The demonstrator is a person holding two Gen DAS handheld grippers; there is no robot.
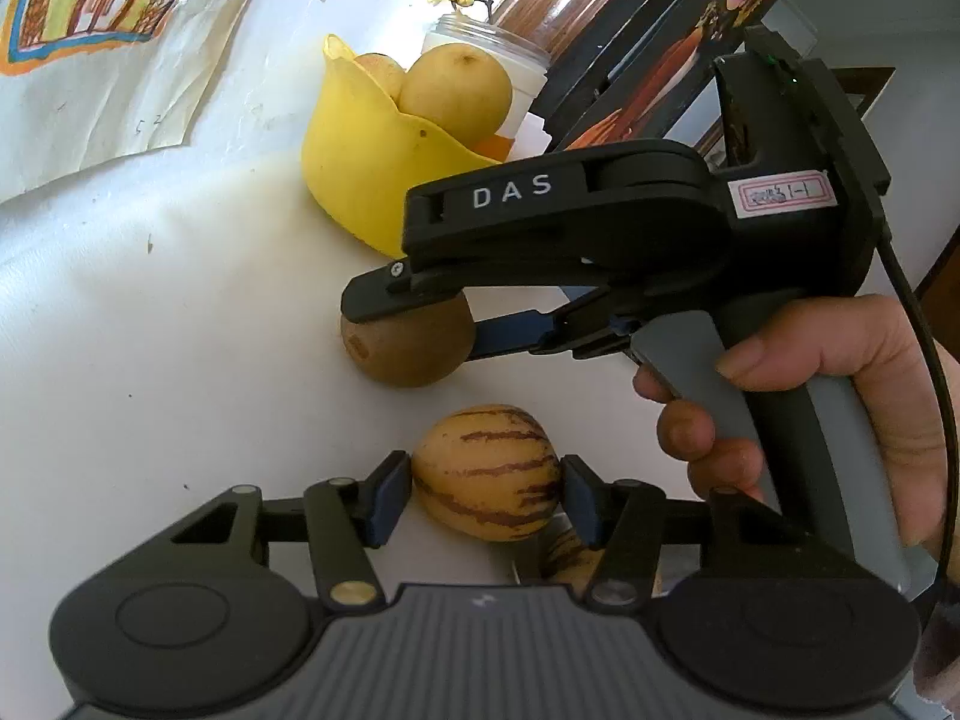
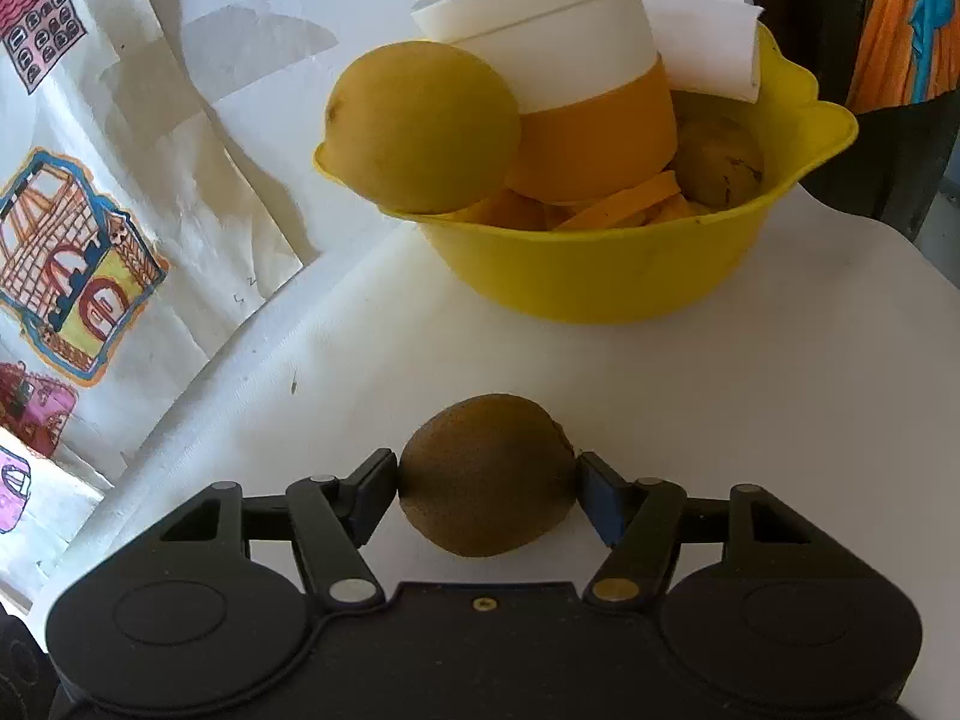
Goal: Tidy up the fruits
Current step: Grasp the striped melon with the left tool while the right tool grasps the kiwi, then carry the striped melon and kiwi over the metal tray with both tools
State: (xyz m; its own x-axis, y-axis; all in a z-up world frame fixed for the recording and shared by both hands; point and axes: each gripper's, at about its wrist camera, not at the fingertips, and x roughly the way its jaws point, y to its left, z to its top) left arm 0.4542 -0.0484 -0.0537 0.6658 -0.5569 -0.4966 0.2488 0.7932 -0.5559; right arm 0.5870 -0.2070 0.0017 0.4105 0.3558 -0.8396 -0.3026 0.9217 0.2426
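A: Left wrist view?
B: The left gripper clamps a striped melon on the table. Just beyond, the right gripper pinches a kiwi.

A: Right wrist view?
B: Kiwi between its pads, near the camera; the bowl with a pear sits farther off.

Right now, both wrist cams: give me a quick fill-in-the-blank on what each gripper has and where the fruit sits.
1. The right gripper has its fingers closed on a brown ____.
2. The left gripper grips a pale yellow fruit with purple ____.
3. The yellow bowl stands on the ____ table.
4. The round yellow fruit rests on the bowl's ____.

Missing words: kiwi; stripes; white; rim
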